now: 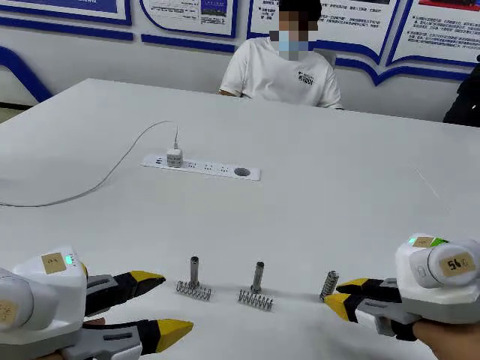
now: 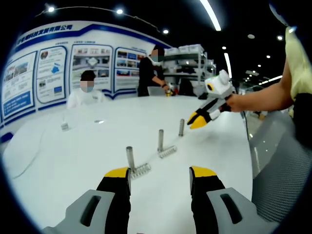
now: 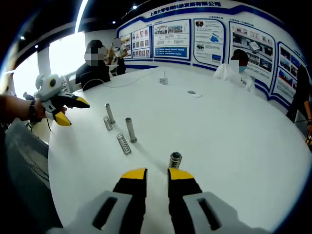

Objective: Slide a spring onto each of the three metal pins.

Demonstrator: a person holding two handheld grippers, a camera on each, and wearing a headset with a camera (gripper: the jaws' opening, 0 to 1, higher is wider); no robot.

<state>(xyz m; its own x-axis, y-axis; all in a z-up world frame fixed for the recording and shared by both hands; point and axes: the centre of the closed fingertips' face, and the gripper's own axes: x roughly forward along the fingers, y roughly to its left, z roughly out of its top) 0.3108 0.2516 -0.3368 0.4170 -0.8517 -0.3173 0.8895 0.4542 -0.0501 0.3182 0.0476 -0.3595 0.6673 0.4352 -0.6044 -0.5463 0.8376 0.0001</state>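
Right pin wears spring | left pin, middle pin bare, loose springs beside | left gripper agape | right gripper slightly parted | left gripper view: standing person

A tan sticker on the right gripper is marked "5" plus one character that cannot be made out. Chinese header lettering is seen on the wall board, too small to be read.

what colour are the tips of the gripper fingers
Yellow, on otherwise black fingers; clearest in the left gripper view.
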